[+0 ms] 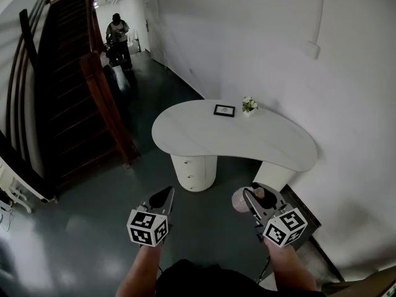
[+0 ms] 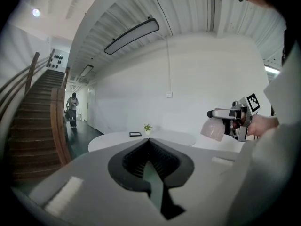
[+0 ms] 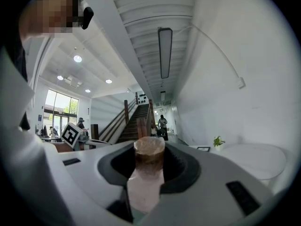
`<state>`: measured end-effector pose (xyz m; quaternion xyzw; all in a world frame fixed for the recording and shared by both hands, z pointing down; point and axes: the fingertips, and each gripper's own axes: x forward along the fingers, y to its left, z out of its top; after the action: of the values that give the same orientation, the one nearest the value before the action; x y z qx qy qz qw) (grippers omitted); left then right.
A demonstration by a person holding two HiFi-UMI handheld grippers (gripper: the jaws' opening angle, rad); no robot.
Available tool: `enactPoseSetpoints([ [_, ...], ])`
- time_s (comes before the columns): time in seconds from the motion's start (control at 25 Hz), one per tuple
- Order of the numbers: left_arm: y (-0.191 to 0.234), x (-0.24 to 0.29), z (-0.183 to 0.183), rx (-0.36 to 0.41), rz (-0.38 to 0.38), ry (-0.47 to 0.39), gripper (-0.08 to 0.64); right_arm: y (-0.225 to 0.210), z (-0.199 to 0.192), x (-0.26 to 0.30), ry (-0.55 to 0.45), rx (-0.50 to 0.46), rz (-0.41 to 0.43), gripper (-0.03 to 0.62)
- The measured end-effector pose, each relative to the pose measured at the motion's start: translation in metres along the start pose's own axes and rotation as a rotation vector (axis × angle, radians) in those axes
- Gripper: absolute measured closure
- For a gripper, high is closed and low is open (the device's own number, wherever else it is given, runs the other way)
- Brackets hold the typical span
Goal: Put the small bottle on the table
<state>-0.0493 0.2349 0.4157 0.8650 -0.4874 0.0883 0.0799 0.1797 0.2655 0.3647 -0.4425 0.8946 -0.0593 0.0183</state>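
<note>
My right tool (image 1: 252, 198) is clamped on the small bottle (image 3: 146, 173); the left tool (image 1: 166, 198) is closed and empty. I judge this the carrying step: next, reach the bench (image 1: 204, 138) ahead.

- No words, numbers or brand names can be read anywhere.
- Cube on the left hand-held gripper (image 1: 168, 195): black-and-white square code patterns only, no letters.
- Cube on the right hand-held gripper (image 1: 250, 195): the same kind of pattern, no letters.
- Frame (image 1: 224, 110) on the surface (image 1: 204, 138): too small to read.
- Bottle (image 3: 148, 173) between the right hand-held gripper's jaws: no legible label.
</note>
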Motion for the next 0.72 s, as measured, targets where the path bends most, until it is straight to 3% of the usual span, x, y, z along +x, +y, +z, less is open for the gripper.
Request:
enactPoseSetpoints([
  [0.4,-0.001,0.022,0.005,-0.008,-0.003,-0.023,0.549,-0.019,-0.005,0.004,0.011,0.018,-0.001,0.459],
  [0.72,0.039,0.067,0.004,-0.030,-0.022,-0.029,0.549,-0.039,-0.011,0.054,0.033,0.012,-0.011,0.459],
])
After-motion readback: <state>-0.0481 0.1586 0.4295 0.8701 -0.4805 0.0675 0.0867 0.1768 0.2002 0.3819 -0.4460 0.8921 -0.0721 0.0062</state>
